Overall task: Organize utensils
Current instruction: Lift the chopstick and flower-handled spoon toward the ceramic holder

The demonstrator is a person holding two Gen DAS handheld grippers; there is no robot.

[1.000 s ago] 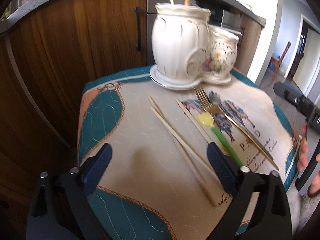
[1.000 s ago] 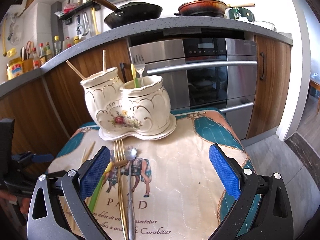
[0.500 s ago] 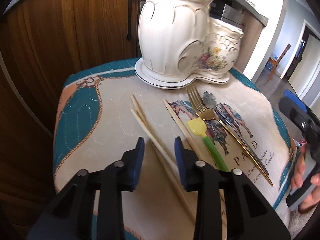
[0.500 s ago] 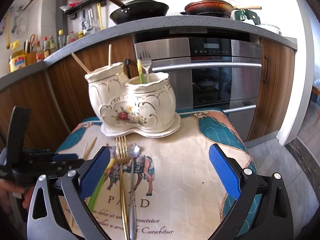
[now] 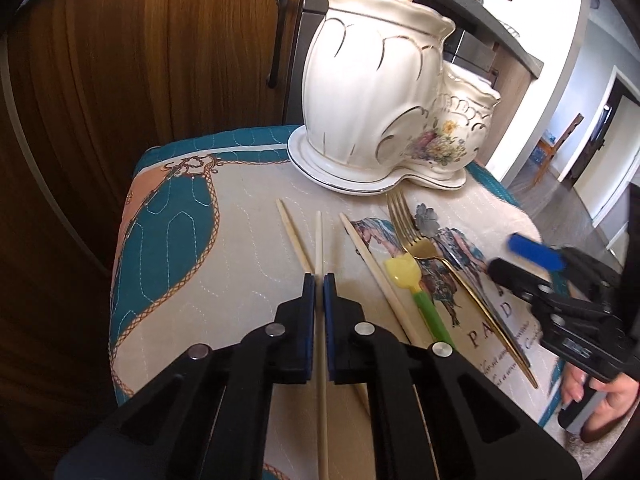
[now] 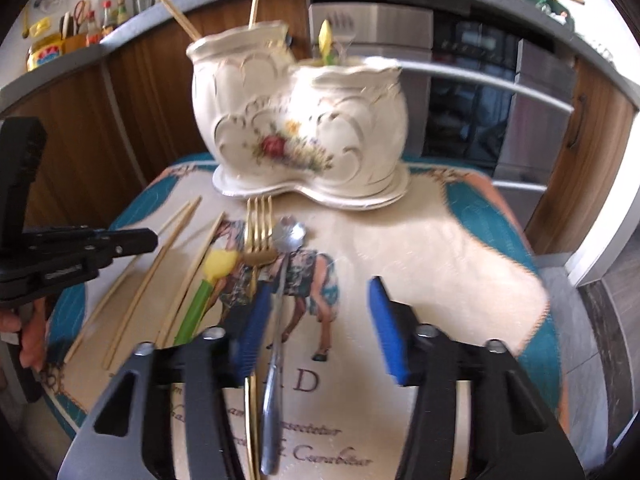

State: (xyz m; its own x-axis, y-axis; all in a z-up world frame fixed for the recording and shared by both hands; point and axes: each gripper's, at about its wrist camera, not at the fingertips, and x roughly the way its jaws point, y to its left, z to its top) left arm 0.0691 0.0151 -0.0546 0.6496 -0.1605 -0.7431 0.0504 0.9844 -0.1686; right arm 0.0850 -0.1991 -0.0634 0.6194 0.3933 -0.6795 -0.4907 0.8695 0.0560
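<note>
Progress looks partial, judging by how things lie. The cream ceramic double-pot holder with gold trim and a flower print (image 5: pixel 384 92) stands on its saucer at the back of the quilted teal-and-beige mat (image 5: pixel 172 232), and it already carries some pieces: two pale wooden sticks rise from the taller pot, while a yellow-tipped piece and a fork head show above the lower pot (the right wrist view is blurred, so no more than that can be told).

Still lying loose on the mat are two pale wooden chopsticks, a green-handled utensil with a yellow head (image 5: pixel 416 292), a gold fork (image 6: pixel 258 236) and a silver spoon with a flower-shaped bowl (image 6: pixel 286 240).

The left gripper (image 5: pixel 319 280) is clamped on a third pale wooden chopstick (image 5: pixel 319 236), which runs straight between its blue pads. The right gripper (image 6: pixel 316 320) has just been closing; its jaws stand apart, with the silver spoon's handle beside the left pad, and I cannot tell whether that pad touches it.

So one chopstick is in hand, the spoon seems to be next, and the remaining pieces have yet to be sorted into the pots.
</note>
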